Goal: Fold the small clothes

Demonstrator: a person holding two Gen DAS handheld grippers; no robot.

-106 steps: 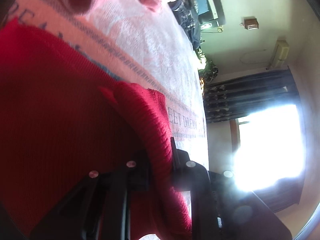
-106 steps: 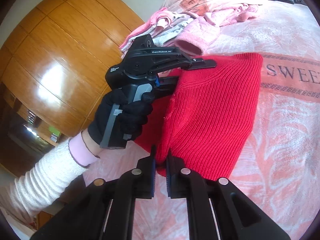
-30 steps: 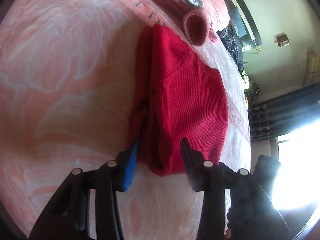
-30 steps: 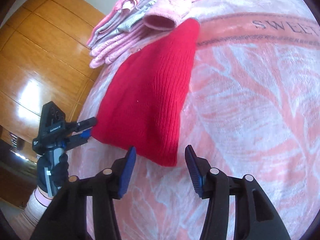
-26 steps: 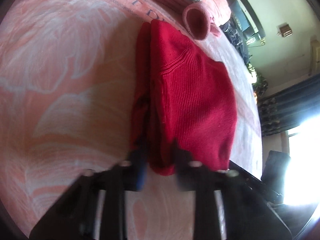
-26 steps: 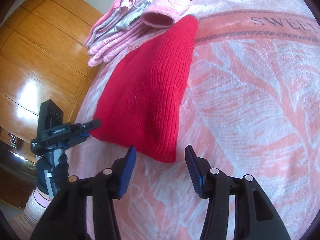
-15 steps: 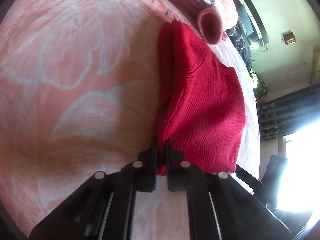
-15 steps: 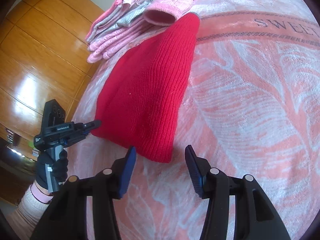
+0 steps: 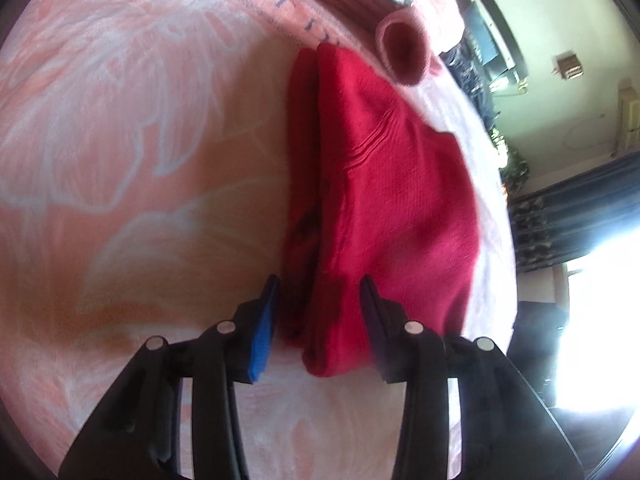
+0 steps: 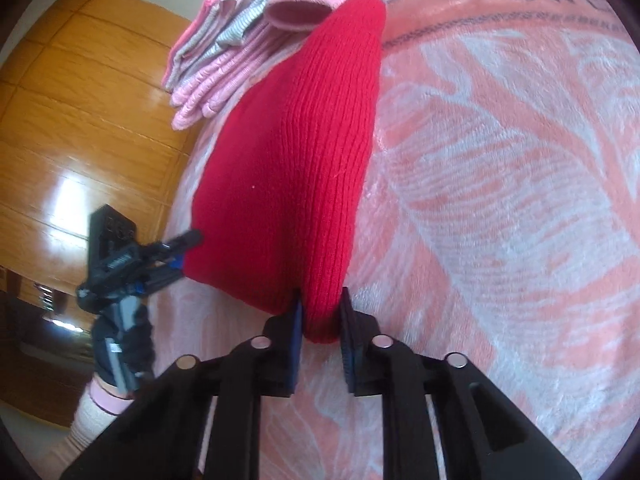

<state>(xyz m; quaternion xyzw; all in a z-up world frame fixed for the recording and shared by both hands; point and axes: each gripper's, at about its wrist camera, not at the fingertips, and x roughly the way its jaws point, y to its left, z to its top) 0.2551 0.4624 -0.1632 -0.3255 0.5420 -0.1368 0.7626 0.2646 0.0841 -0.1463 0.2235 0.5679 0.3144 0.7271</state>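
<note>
A folded red knit sweater [image 9: 392, 184] [image 10: 296, 168] lies on the pink flowered blanket [image 9: 120, 152] [image 10: 500, 208]. My left gripper [image 9: 318, 314] is open, and the sweater's near corner lies loose between its blue-padded fingers. From the right wrist view, the left gripper [image 10: 188, 254] sits at the sweater's left corner, held by a gloved hand [image 10: 128, 344]. My right gripper [image 10: 321, 330] has its pads pressed against both sides of the sweater's near right corner.
A pile of pink and grey clothes [image 10: 240, 32] with a rolled pink cuff [image 9: 404, 56] [image 10: 298, 12] lies just beyond the sweater. Wooden wardrobe doors [image 10: 80, 120] stand on the left. Dark curtains [image 9: 560, 208] and a bright window are past the bed.
The left gripper, shut on the sweater's corner half a second ago, has opened. The right gripper has moved forward and narrowed onto the other near corner.
</note>
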